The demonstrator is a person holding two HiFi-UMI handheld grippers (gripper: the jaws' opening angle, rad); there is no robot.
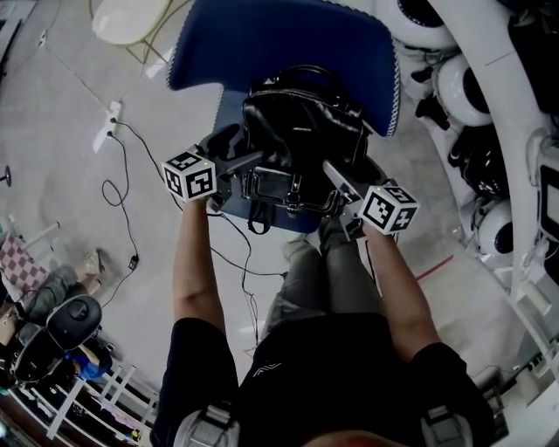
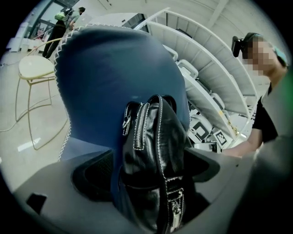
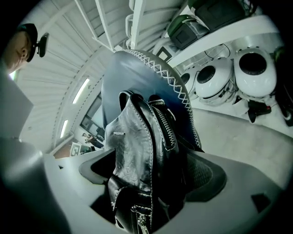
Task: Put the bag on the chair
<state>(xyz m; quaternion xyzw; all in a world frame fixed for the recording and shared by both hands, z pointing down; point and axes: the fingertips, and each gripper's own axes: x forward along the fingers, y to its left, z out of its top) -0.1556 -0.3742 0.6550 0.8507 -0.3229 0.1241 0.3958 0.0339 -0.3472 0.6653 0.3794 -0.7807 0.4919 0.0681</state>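
A black leather bag point(image 1: 301, 131) with white stitching stands upright over the seat of a blue chair point(image 1: 262, 39); whether its base rests on the seat I cannot tell. My left gripper point(image 1: 240, 170) clasps the bag's left end and my right gripper point(image 1: 345, 196) its right end. In the left gripper view the bag point(image 2: 153, 160) fills the space between the jaws of the left gripper point(image 2: 146, 171), with the chair back point(image 2: 105, 82) behind. The right gripper view shows the bag point(image 3: 142, 160) pinched in the right gripper point(image 3: 151, 173), the chair point(image 3: 137, 77) rising beyond it.
A cream wire-legged stool point(image 1: 131, 17) stands behind the chair at the left. A power strip and cables point(image 1: 109, 122) lie on the floor to the left. White rounded machines point(image 1: 463, 87) and shelving crowd the right side. Seated people point(image 1: 52, 297) are at the lower left.
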